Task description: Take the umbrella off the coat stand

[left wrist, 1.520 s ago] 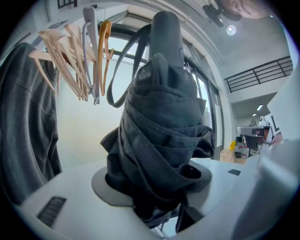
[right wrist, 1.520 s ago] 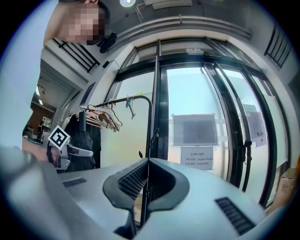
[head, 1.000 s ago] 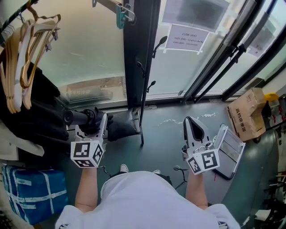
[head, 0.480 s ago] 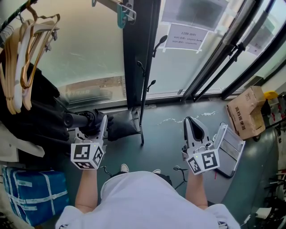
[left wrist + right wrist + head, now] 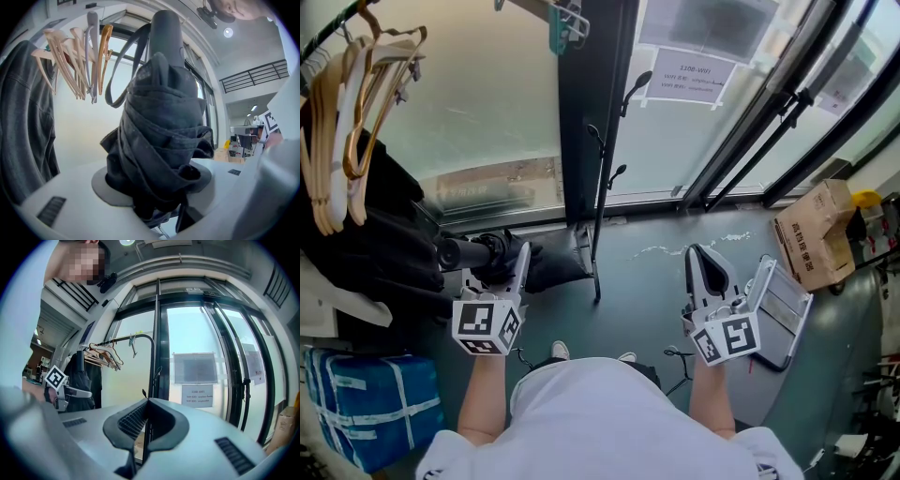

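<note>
A folded black umbrella [image 5: 467, 251] lies level between the fingers of my left gripper [image 5: 492, 265], which is shut on its bunched fabric. In the left gripper view the umbrella [image 5: 159, 126] fills the middle, handle end up, with a strap loop at its side, and the left gripper [image 5: 154, 176] clamps its lower folds. The thin black coat stand [image 5: 598, 211] with its hooks rises to the right of the umbrella, apart from it. My right gripper [image 5: 703, 260] hangs at the right, shut and empty; its dark pads [image 5: 123, 423] meet in front of the coat stand pole [image 5: 153, 373].
Wooden hangers [image 5: 352, 112] and a dark coat [image 5: 366, 244] hang on a rail close to the left of the umbrella. A blue wrapped bundle [image 5: 370, 398] sits below them. A cardboard box [image 5: 816, 239] and a grey folded frame [image 5: 787, 314] stand at the right. Glass doors with a paper notice [image 5: 694, 80] lie ahead.
My left gripper and the umbrella have shifted very slightly to the right. The right gripper has kept still.
</note>
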Available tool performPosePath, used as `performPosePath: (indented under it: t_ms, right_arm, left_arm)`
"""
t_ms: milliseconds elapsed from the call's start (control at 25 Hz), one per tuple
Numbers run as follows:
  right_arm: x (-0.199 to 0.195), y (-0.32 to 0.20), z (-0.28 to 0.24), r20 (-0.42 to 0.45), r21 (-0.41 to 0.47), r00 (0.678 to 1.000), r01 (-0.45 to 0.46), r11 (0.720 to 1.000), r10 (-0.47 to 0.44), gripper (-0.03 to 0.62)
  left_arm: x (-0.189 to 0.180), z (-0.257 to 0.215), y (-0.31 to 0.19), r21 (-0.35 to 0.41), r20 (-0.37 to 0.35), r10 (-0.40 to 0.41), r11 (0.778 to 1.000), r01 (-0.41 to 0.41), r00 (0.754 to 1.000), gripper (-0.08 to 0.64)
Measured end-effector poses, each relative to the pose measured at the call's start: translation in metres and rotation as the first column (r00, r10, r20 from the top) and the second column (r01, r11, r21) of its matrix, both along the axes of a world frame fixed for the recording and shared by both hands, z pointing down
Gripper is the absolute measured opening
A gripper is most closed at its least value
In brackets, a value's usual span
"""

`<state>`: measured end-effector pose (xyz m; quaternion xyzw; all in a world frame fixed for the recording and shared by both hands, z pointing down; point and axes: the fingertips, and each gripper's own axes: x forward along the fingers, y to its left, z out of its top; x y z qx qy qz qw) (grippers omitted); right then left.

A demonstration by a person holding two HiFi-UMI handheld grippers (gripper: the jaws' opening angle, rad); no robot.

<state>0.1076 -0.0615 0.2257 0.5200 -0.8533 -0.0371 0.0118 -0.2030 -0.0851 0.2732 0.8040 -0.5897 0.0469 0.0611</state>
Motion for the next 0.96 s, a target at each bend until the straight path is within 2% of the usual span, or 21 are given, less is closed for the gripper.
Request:
performPosePath:
  t_ms: [960]
  right_arm:
    - [-0.002, 0.012, 0.003, -0.001, -0.009, 1.000, 0.014, 1.000, -0.014, 0.018]
  left_arm:
    - [0.008, 0.005, 0.011, -0.006, 0.006, 0.009, 1.000, -0.009, 1.000, 0.264]
